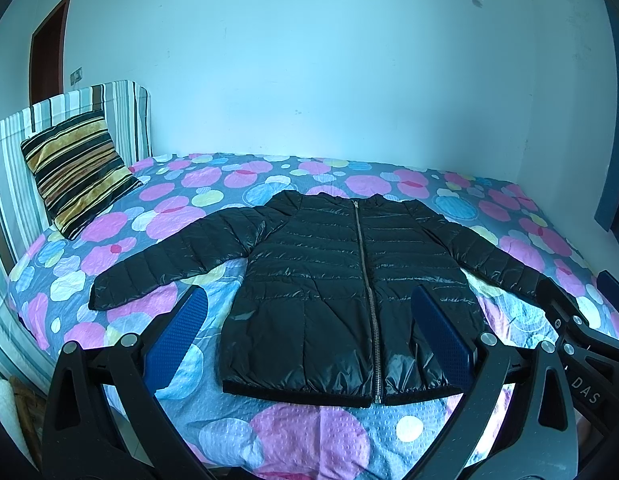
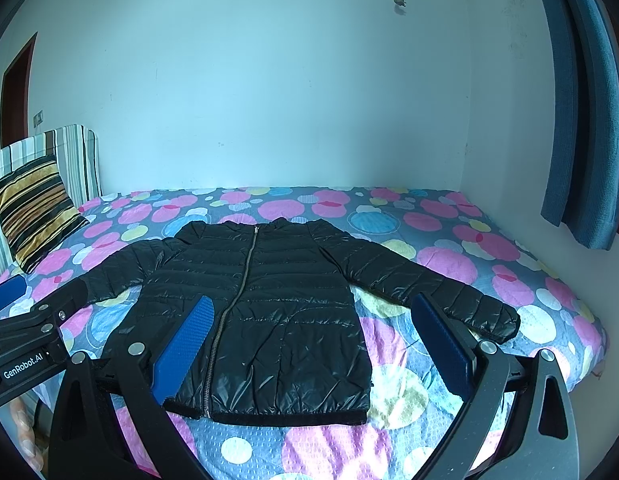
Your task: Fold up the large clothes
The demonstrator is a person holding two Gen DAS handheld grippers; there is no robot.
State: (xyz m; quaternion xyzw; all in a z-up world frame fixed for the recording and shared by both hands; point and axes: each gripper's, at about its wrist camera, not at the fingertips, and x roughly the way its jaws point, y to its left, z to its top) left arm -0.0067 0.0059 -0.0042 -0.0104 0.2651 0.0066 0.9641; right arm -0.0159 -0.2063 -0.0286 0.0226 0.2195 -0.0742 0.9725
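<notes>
A black puffer jacket [image 1: 341, 280] is lying flat and face up in the middle of the bed [image 1: 301, 432], zipped shut, its silver zipper [image 1: 365, 280] running from the collar down to the hem. The hem is facing the cameras and the collar is pointing toward the back wall. Both sleeves are spreading outward and slightly down: one [image 1: 169, 260] is reaching toward the pillow side, the other [image 2: 429, 288] toward the curtain side.

The left gripper [image 1: 309, 332] is hovering over the near edge of the bed, its jaws standing wide open with nothing between them; its blue pads [image 1: 177, 332] are framing the jacket's lower half without touching it. The right gripper [image 2: 309, 340] is hovering just beside it, jaws likewise spread wide and gripping nothing, with one blue pad [image 2: 183, 348] showing in front of the jacket's front panel and the other in front of the sleeve on the curtain side.

The bed is wearing a sheet printed with pink, blue and yellow circles. A striped pillow [image 1: 77, 172] is leaning against the striped headboard [image 1: 13, 184] at the left. A blue curtain [image 2: 585, 120] is hanging at the right, and a dark door [image 1: 47, 48] is showing behind the headboard.
</notes>
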